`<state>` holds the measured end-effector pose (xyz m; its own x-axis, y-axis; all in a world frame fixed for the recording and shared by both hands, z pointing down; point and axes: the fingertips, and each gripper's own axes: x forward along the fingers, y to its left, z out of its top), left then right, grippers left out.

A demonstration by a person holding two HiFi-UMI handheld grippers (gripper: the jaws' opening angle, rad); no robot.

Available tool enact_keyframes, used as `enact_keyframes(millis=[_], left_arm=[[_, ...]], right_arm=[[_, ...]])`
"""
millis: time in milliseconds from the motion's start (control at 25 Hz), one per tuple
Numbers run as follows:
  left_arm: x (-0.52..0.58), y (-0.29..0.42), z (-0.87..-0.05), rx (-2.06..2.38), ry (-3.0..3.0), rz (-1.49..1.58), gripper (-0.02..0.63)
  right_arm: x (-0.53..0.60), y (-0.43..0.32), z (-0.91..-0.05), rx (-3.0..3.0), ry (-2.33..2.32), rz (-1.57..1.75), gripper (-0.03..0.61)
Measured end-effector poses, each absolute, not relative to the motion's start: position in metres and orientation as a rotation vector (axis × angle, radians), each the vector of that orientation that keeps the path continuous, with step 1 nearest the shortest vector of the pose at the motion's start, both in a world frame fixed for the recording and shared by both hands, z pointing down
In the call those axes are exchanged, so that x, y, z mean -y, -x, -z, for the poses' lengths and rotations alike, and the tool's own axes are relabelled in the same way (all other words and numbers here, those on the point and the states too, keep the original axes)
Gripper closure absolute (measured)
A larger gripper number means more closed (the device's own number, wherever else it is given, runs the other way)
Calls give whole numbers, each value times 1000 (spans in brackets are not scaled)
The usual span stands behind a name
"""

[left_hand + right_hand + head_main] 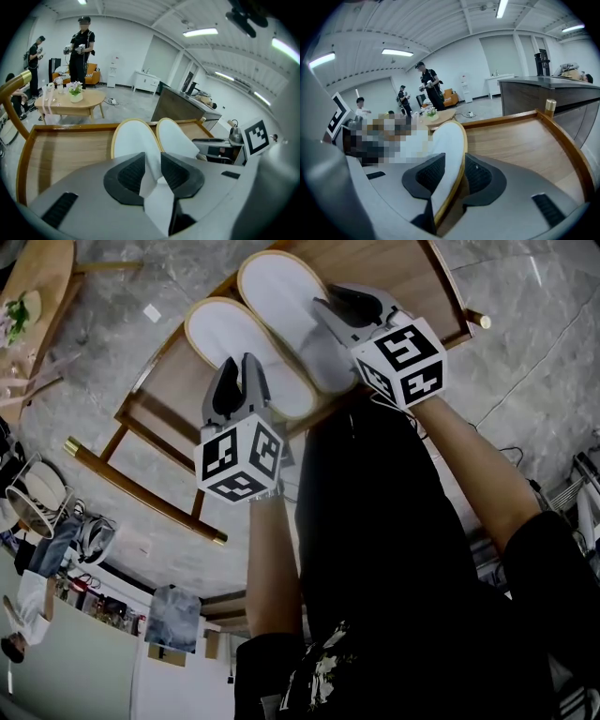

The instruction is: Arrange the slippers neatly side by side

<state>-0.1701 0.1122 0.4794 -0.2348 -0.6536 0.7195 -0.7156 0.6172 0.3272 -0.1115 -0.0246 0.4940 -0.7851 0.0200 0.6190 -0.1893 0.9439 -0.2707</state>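
Note:
Two white slippers with tan edging lie side by side on a wooden table (412, 277) with a raised rim. In the head view my left gripper (242, 367) sits over the near end of the left slipper (230, 338). My right gripper (330, 307) is at the side of the right slipper (281, 292). In the left gripper view a fold of white slipper fabric (151, 161) stands between the parted pads of the left gripper (152, 171). In the right gripper view the slipper's tan-edged sole (449, 140) runs on edge between the parted pads of the right gripper (454, 176).
The table's wooden rim (23, 154) runs round the slippers, with a brass-capped post (550, 106) at one corner. Beyond it are a low round table with flowers (70, 102), a dark counter (180, 105) and people standing (82, 44) at the far wall.

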Motion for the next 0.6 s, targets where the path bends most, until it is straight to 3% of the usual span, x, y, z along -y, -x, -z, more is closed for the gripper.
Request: enact_keyframes(millis=[120, 320, 400, 520, 600], left_arm=[[-109, 167, -477, 1949, -1099, -83, 485], [-117, 168, -463, 1984, -1107, -101, 483], [-119, 168, -457, 1997, -1122, -121, 483], [-122, 171, -441, 2053, -1132, -158, 486], [-126, 177, -422, 2147, -1097, -193, 537]], right_arm=[[26, 115, -486, 2465, -119, -380, 416], [35, 112, -461, 2491, -168, -274, 416], [35, 111, -447, 2507, -170, -223, 452], [28, 110, -423, 2520, -182, -168, 558], [19, 107, -410, 2510, -194, -133, 578]])
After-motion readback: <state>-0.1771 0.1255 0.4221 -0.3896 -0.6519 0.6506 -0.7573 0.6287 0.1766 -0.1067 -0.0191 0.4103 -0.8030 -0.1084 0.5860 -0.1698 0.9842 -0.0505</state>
